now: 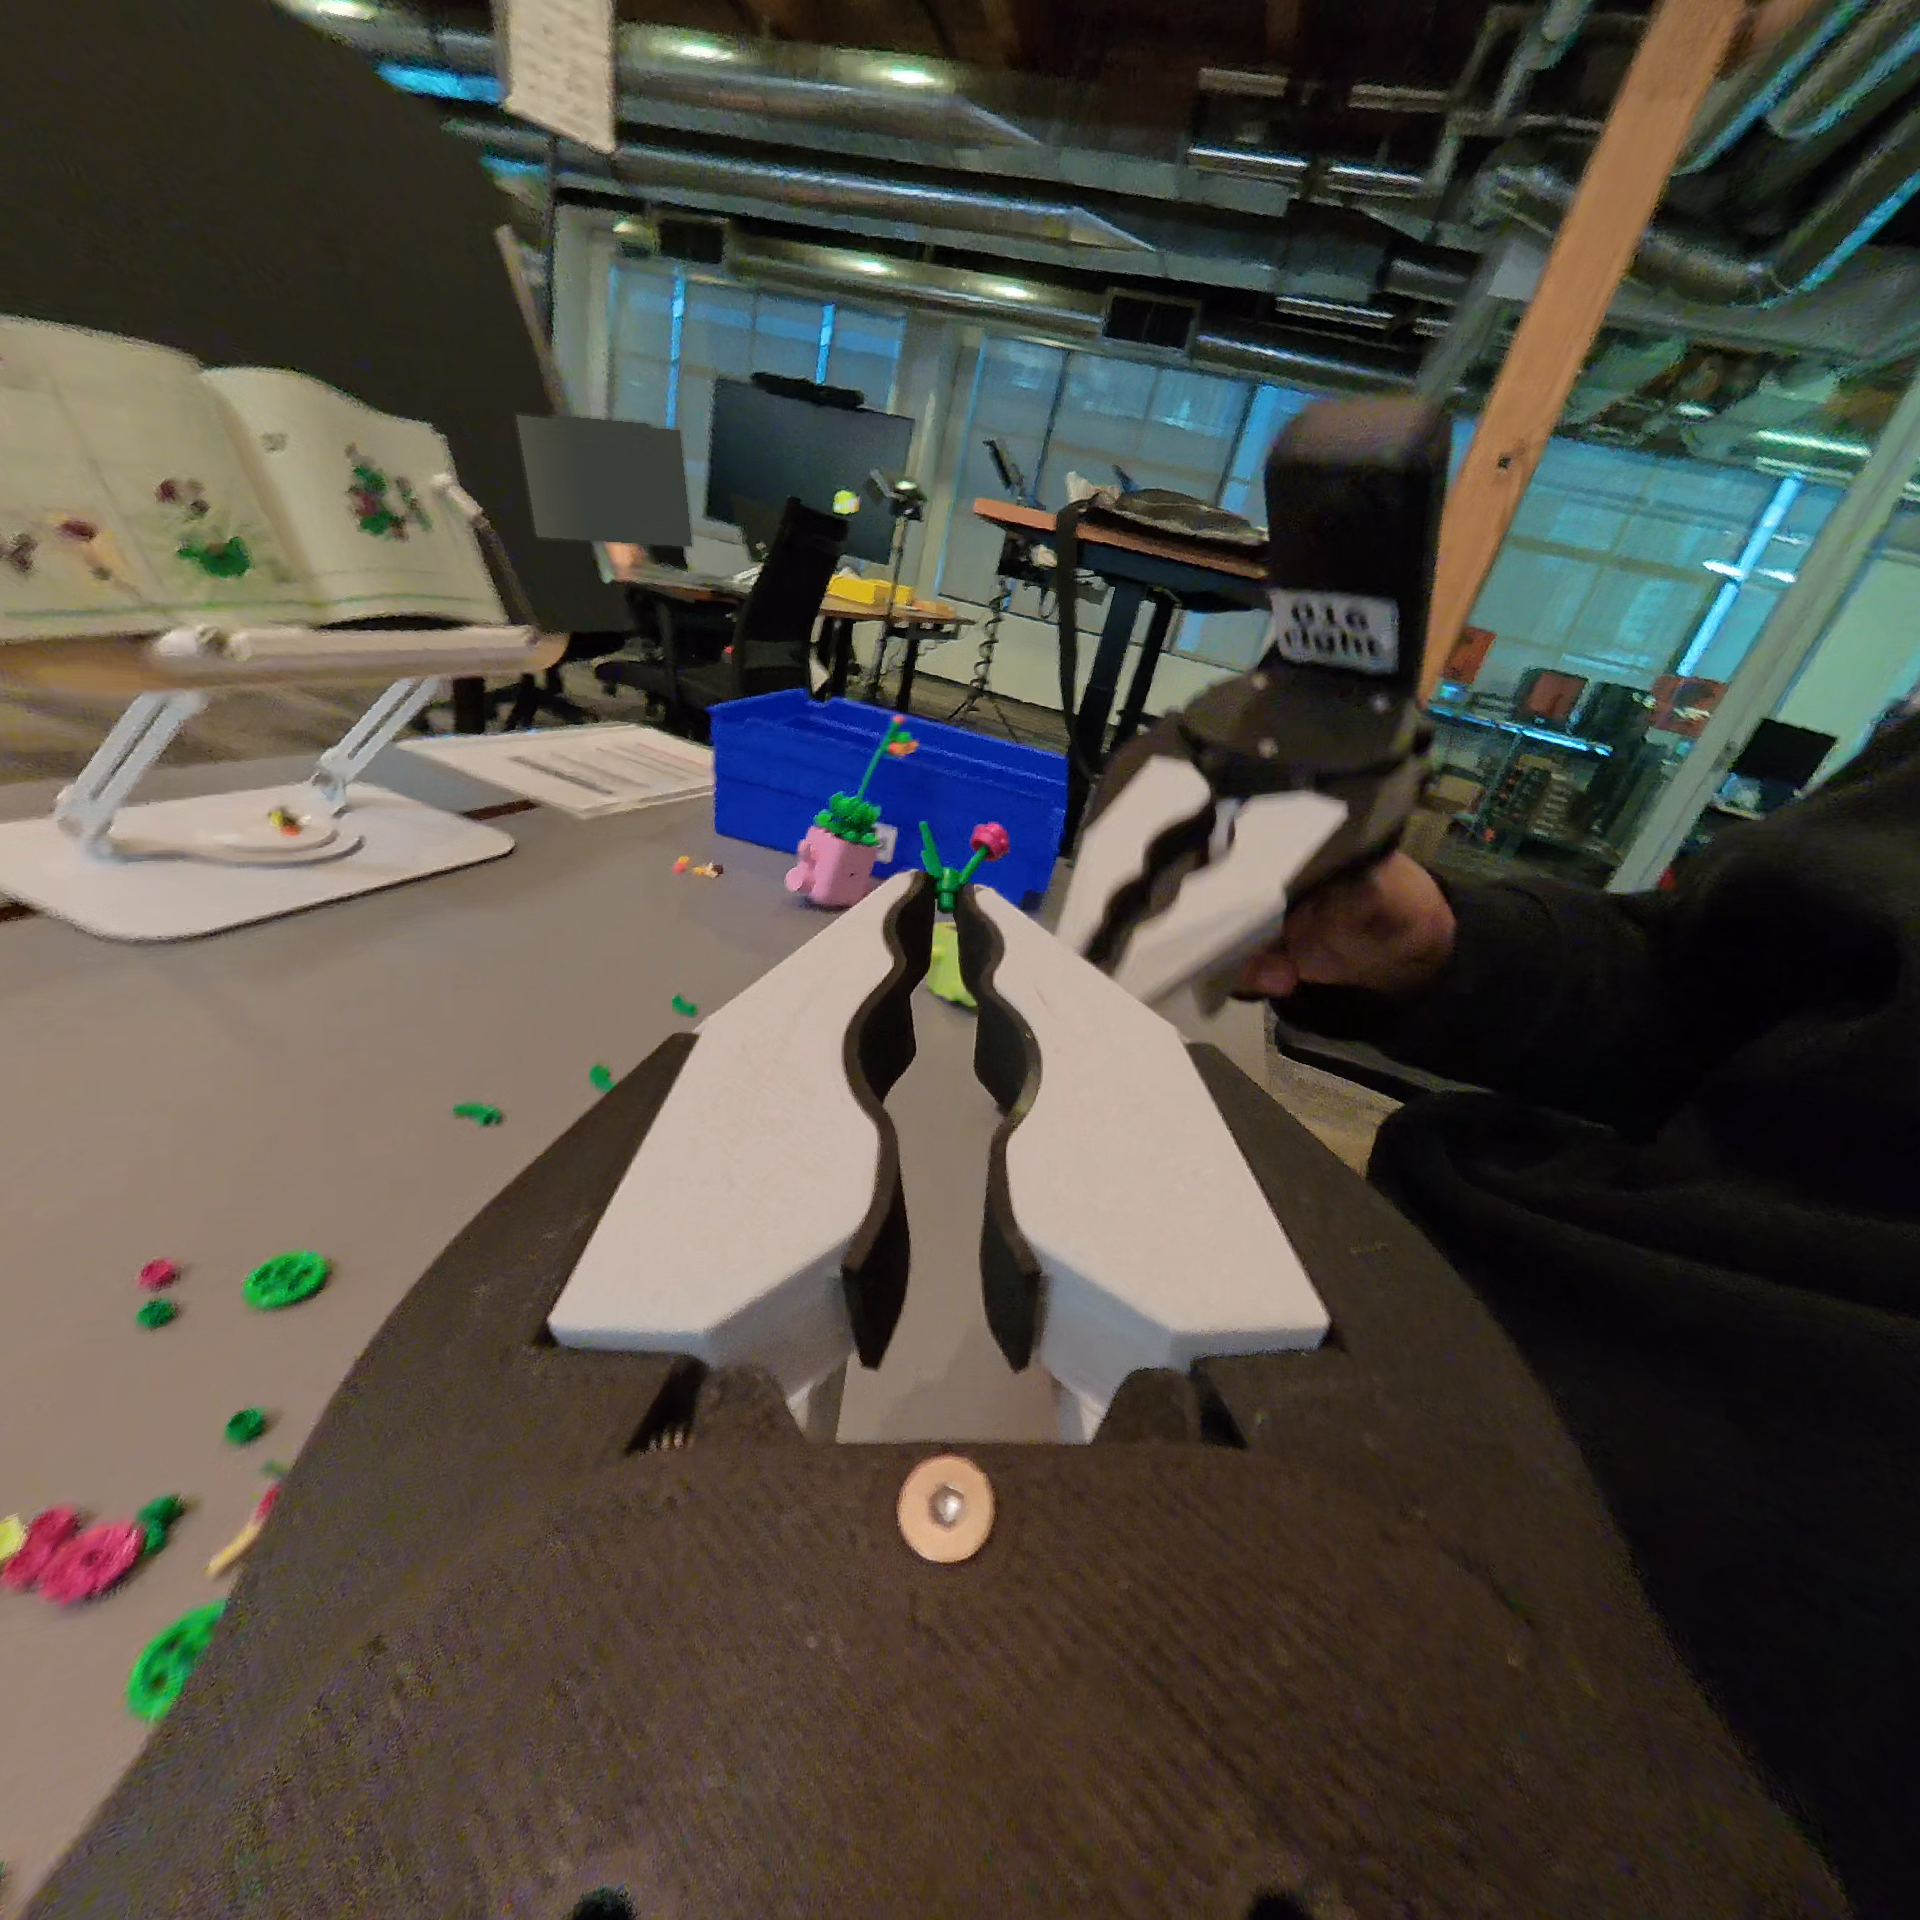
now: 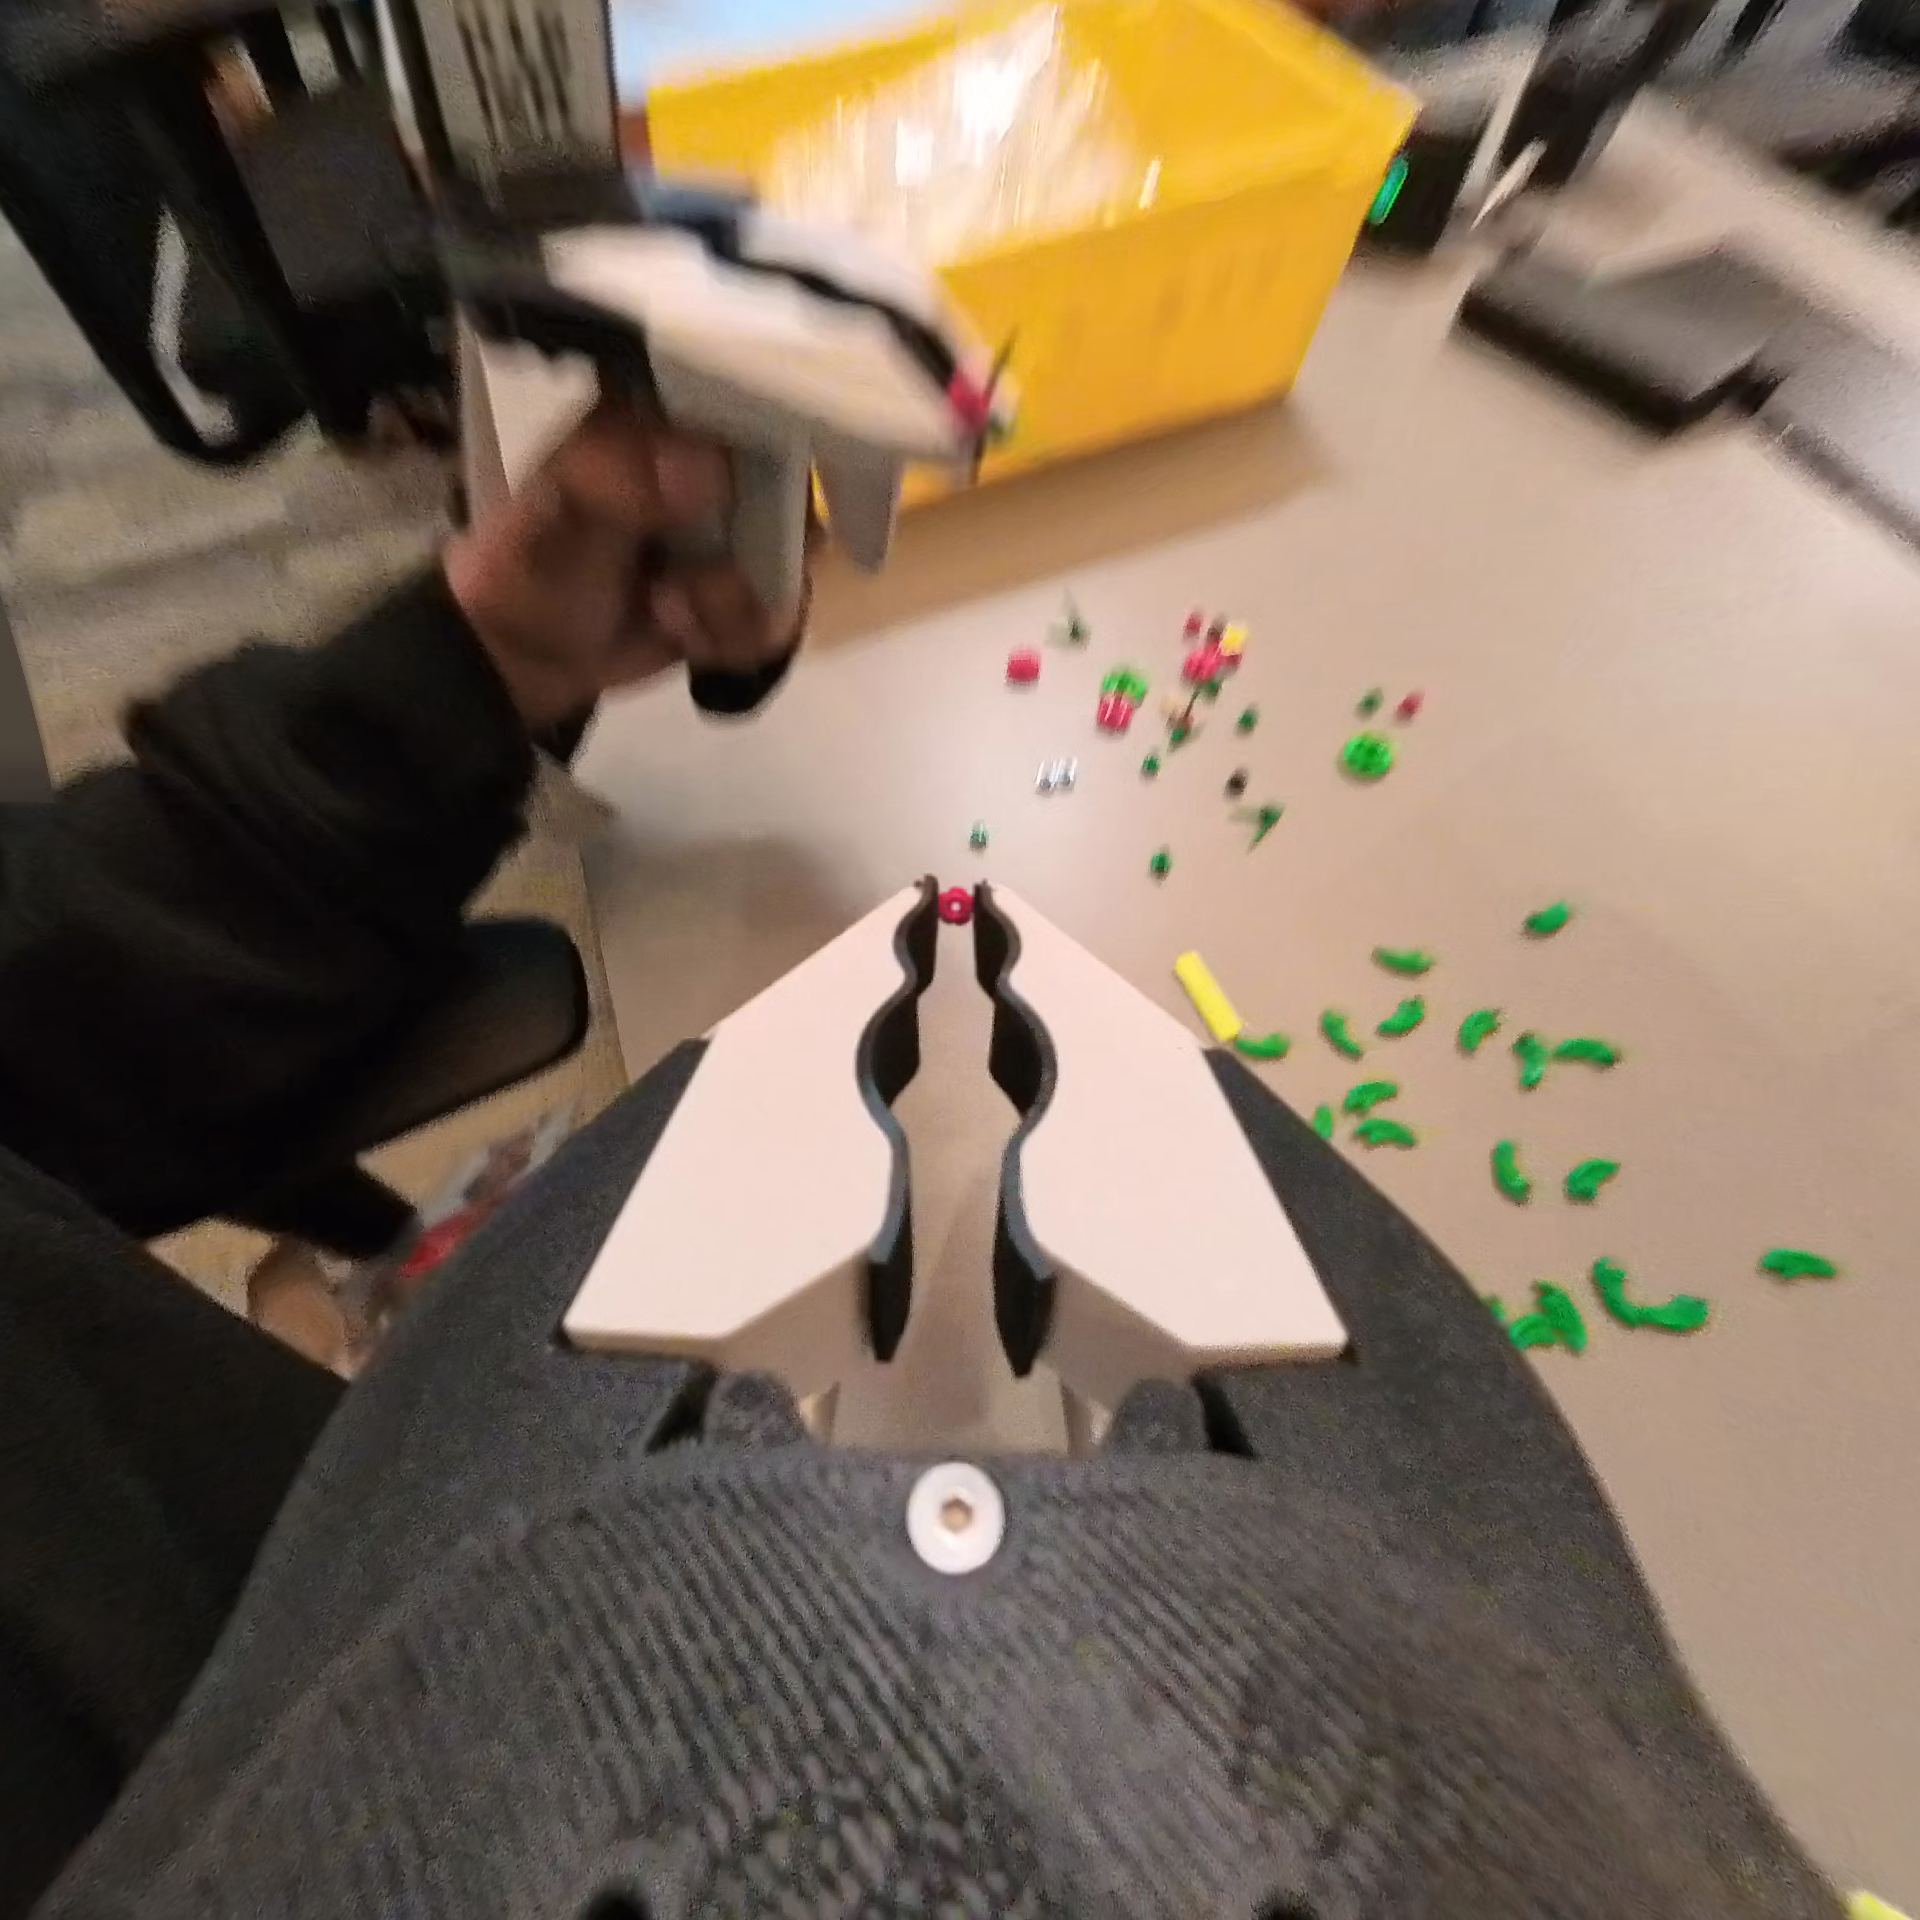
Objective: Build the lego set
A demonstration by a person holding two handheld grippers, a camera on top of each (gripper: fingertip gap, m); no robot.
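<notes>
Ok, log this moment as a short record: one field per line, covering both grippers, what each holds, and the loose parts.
left gripper: shut on a green flower stem with a pink bloom on top
right gripper: shut on a small red round piece
finished build: pink pot with plant, standing before the blue bin
loose parts: green leaf pieces scattered on the grey table
instructions: open booklet on a white stand
blur: right wrist view smeared

Both grippers [image 1: 943,896] [image 2: 953,902] — jaws pinched.
</notes>
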